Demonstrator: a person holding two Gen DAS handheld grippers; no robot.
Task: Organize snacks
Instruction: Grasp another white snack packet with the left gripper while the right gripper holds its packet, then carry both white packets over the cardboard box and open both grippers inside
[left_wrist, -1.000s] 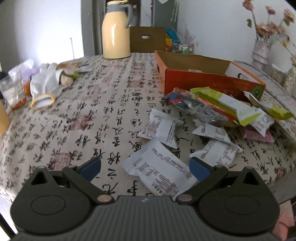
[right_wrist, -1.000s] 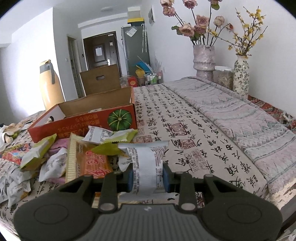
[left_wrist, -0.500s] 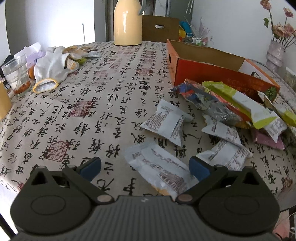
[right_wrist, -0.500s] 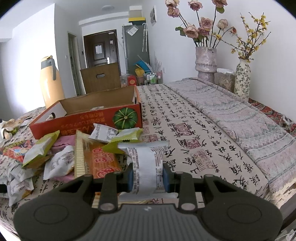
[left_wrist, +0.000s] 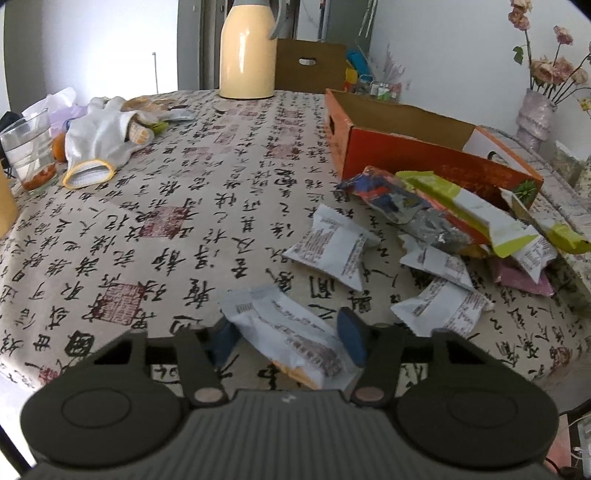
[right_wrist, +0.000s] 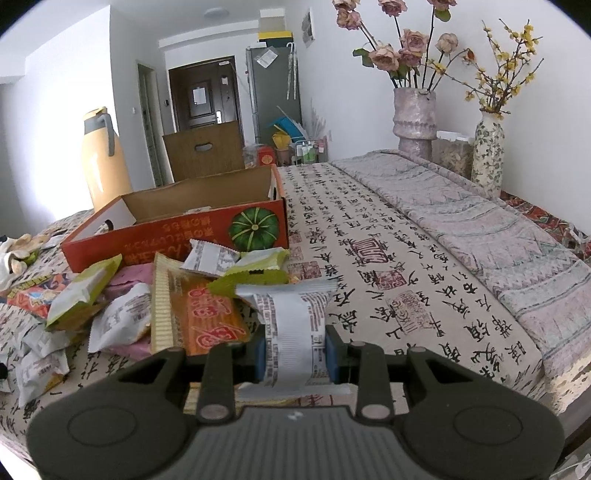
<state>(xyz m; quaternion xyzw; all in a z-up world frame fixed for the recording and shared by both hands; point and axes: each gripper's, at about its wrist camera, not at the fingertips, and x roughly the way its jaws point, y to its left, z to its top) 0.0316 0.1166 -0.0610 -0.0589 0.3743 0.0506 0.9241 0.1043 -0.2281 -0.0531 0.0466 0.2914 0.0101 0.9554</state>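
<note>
Two grippers are busy at a big surface with a cloth full of black writing. The orange pumpkin box is the biggest snack thing here, so everything is told from it. It stands open, and only a bit of white shows low inside, so it looks almost empty. I think the tidying has only just begun.

Right in front of the box lies a messy pile of snacks: green packs, a pink one, an orange biscuit pack and small white ones. Most of the job is still lying there.

Farther out in front of the box, on the tall yellow jug side, some white packs lie apart. The left gripper is there. Its fingers have just been closing, with a white snack pack between them. They sit at both sides of it, about half open, but I cannot tell if they squeeze it yet.

Beside the pile, on the flower vase side of the box, the right gripper has its fingers nearly closed on a small white pack with tiny print. That pack is lifted a little.

Both packs still need to go somewhere, likely into the box.
</note>
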